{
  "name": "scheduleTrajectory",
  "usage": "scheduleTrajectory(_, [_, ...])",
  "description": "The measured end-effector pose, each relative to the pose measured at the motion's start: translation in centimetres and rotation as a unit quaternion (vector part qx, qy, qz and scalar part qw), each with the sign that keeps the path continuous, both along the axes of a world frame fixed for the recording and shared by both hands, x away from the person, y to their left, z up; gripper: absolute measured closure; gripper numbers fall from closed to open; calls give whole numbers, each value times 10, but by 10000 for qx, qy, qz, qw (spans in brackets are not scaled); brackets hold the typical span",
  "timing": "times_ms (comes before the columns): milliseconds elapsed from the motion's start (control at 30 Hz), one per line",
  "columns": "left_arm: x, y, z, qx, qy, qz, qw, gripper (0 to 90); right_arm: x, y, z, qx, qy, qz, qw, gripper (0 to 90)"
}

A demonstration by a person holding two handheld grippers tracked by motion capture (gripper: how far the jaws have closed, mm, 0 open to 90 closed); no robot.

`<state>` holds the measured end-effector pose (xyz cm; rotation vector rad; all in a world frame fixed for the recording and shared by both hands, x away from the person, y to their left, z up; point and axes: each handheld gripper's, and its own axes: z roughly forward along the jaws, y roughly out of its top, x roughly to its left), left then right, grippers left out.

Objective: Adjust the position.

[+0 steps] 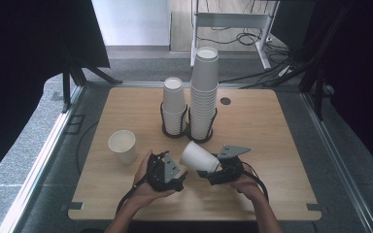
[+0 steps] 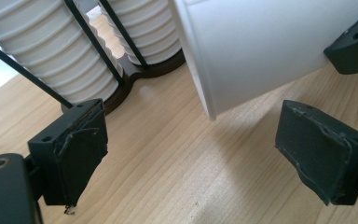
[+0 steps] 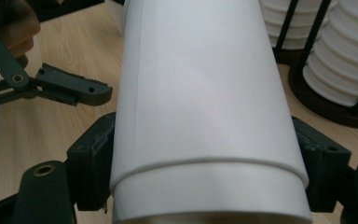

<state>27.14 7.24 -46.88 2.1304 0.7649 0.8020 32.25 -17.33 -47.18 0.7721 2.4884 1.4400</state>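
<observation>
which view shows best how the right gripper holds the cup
The right gripper view: both jaws press the sides of the paper cup. The high view shows it tilted in the right gripper; the left gripper view shows its rim end.

Matt white paper cup (image 3: 200,93), pale smooth wood-grain table (image 2: 168,158), scuffed black plastic tongs (image 2: 205,144).

In the right gripper view, the white paper cup (image 3: 205,93) lying between the black pads of the right claw (image 3: 205,172) runs off the top and bottom edges, so its mouth and base are cut off. It hides most of the two ribbed stacks of white paper cups (image 3: 340,60) in their black wire holder. In the high view, the left claw (image 1: 167,170) is too small to tell its jaw gap, and the person's forearms are cut off at the bottom edge.
</observation>
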Motion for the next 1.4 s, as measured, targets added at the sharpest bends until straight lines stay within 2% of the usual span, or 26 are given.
scheduleTrajectory(133, [0,5,-3,-186,117,106,9997,116,-3,-2,-3,200,-42,-196,9996,211])
scheduleTrajectory(233, [0,9,-8,-243,186,138,9994,130,-7,-5,-9,366,-27,-194,9991,210])
scheduleTrajectory(300, [0,11,-12,-254,221,165,9993,135,-8,-7,-10,225,-70,-213,9995,210])
scheduleTrajectory(367, [1,13,-14,-291,258,200,9990,137,-10,-10,-11,316,-45,-239,9992,210])
scheduleTrajectory(467, [2,15,-14,-572,338,234,9975,140,-12,-13,-12,413,-82,-316,9986,210])
scheduleTrajectory(567, [3,16,-14,-771,335,293,9960,140,-12,-13,-14,570,-94,-377,9976,210])
scheduleTrajectory(933, [6,19,-19,-883,564,304,9940,141,-16,-4,-22,661,-210,-461,9965,210])
scheduleTrajectory(1033, [6,21,-19,-1032,659,265,9921,143,-18,-5,-21,791,-283,-517,9951,210])
scheduleTrajectory(1267, [8,25,-17,-1471,1008,147,9839,145,-21,-7,-20,1131,-429,-638,9906,209])
scheduleTrajectory(1400, [9,26,-17,-1485,1028,144,9834,147,-23,-6,-21,1215,-480,-645,9893,209])
